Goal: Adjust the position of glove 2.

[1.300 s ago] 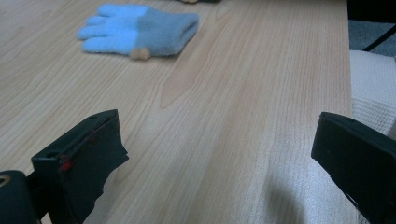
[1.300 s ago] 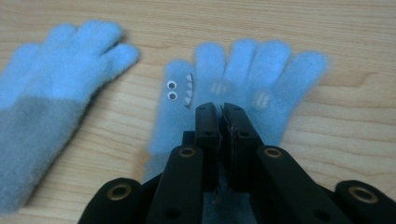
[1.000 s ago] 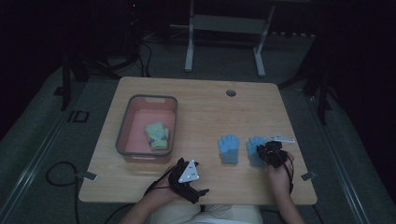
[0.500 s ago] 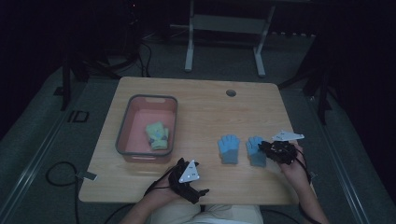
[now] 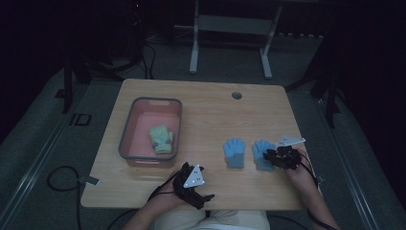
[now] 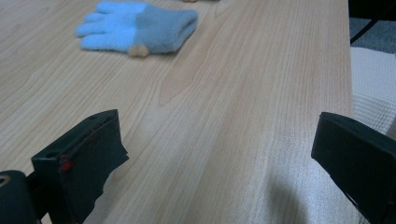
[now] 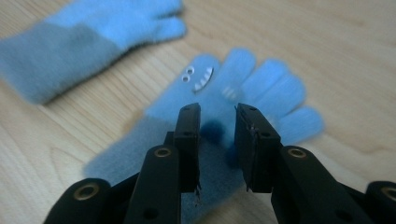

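Right gripper point(image 7: 214, 122) jaws slightly parted and just opening, astride the light-blue knitted glove with a monster face point(image 7: 233, 100), pads not pressing, second blue glove point(image 7: 88, 32) beyond on pale wooden counter point(image 7: 355, 51), left gripper point(image 6: 215, 154) jaws released, wide apart over bare counter.

From above your side, the high view looked forward and down across the whole table point(image 5: 201, 103). Each gripper view sat low over the wood, close up; both shared the left blue glove point(image 6: 140, 25) with it.
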{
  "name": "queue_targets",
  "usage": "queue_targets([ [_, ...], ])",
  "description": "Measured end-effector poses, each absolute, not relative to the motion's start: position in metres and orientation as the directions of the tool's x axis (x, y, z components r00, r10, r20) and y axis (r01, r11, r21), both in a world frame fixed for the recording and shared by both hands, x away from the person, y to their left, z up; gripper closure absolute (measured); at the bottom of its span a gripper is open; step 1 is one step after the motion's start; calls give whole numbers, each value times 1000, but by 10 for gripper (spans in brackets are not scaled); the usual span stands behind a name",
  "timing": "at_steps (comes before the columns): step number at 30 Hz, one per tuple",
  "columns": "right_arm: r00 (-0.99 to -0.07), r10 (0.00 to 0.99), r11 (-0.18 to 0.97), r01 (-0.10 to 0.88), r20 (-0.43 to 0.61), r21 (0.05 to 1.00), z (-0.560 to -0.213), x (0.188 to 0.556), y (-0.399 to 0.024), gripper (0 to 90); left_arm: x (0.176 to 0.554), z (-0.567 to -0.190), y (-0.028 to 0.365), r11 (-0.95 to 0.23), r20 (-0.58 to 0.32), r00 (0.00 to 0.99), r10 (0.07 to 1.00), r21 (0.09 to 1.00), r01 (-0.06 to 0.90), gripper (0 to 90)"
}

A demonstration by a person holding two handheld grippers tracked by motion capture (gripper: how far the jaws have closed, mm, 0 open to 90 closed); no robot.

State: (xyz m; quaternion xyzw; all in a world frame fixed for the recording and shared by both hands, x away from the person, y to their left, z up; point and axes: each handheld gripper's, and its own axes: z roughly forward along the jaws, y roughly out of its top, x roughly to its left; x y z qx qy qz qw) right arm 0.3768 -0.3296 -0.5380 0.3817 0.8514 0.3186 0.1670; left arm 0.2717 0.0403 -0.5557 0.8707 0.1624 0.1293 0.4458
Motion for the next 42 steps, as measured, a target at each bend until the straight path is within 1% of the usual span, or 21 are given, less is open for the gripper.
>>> queue_targets([
  [1,-646,762,513,553,-51,656,-542,378,-329,710,272,-556,40,-550,80,914,398,818,168,19],
  [3,-637,770,502,562,-43,657,-543,378,-330,770,272,-556,40,-549,79,913,400,818,170,20],
  [4,-637,770,502,562,-43,657,-543,378,-330,770,272,-556,40,-548,77,913,400,819,171,20],
  [5,-630,775,503,565,-52,654,-542,378,-329,800,271,-556,40,-549,78,914,399,819,170,19],
  [6,-630,775,503,565,-52,654,-542,378,-329,800,271,-556,40,-549,78,914,399,819,170,20],
  [7,-617,784,504,572,-65,647,-542,378,-326,847,272,-556,40,-549,79,914,399,818,169,19],
  [8,-613,787,502,574,-68,647,-542,378,-325,854,271,-556,40,-549,78,914,399,818,170,19],
  [12,-605,794,494,579,-65,649,-541,377,-324,863,271,-556,40,-550,79,915,396,818,168,20],
  [14,-602,797,480,582,-49,657,-535,377,-325,869,271,-556,40,-551,79,915,396,818,168,19],
  [16,-611,790,476,560,-50,678,-522,375,-325,870,272,-555,40,-550,79,914,397,818,168,19],
  [17,-611,790,476,560,-50,678,-522,375,-325,870,272,-555,40,-550,80,914,397,818,167,19],
  [18,-623,781,474,540,-49,696,-510,372,-323,870,272,-556,40,-551,81,914,398,818,167,19],
  [19,-623,781,474,540,-49,696,-510,372,-323,870,272,-556,40,-551,81,914,398,818,167,19],
  [20,-634,773,458,524,-30,718,-497,370,-320,870,272,-555,40,-551,83,914,396,818,165,19],
  [23,-644,764,464,500,-45,732,-487,369,-316,871,271,-556,40,-552,81,914,398,817,167,19],
  [24,-668,743,455,481,-22,749,-475,368,-310,871,271,-555,40,-551,82,914,398,818,167,19],
  [25,-668,743,455,481,-22,749,-475,368,-310,871,271,-555,40,-551,82,914,398,818,167,20],
  [27,-694,719,469,447,-35,761,-464,366,-297,871,272,-555,40,-550,83,913,399,818,167,19],
  [30,-711,703,473,436,-29,766,-461,366,-289,871,271,-555,40,-552,90,911,402,818,162,20],
  [35,-746,666,449,420,18,789,-457,368,-267,871,272,-554,42,-547,96,905,414,821,163,19],
  [42,-773,633,464,407,26,787,-461,369,-244,871,271,-554,40,-551,102,908,407,820,155,19],
])
